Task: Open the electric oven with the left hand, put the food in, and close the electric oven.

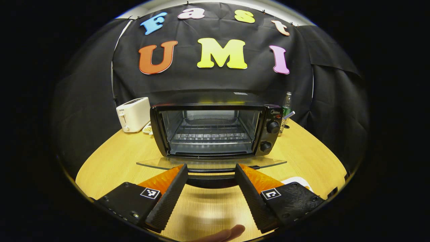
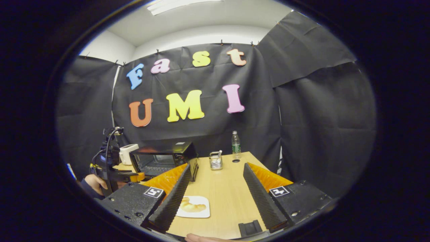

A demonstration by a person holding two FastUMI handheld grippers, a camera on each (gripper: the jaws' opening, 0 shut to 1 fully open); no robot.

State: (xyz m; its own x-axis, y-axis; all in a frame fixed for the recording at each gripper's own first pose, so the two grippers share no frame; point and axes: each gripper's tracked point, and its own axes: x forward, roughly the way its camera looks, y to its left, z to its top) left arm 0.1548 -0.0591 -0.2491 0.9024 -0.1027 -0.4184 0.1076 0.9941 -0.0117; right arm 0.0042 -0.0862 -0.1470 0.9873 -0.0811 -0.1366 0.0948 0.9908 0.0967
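Observation:
The black electric oven [image 1: 215,129] stands on the wooden table [image 1: 114,161] with its glass door [image 1: 158,163] folded down flat and its wire rack bare. My left gripper [image 1: 211,167] is open right in front of it, and the door's dark handle [image 1: 211,181] lies between the spread fingers. In the right gripper view the oven [image 2: 161,158] is far left, with the left gripper [image 2: 112,173] in a hand before it. My right gripper [image 2: 216,166] hangs open and holds nothing. A croissant [image 2: 189,205] lies on a white plate [image 2: 205,211] just by its left finger.
A white toaster [image 1: 133,114] stands left of the oven. To the oven's right are a water bottle [image 2: 236,144] and a small utensil holder [image 2: 216,160]. A small black block [image 2: 250,228] lies at the table's near edge. The plate's rim [image 1: 297,180] peeks past the left gripper's right finger.

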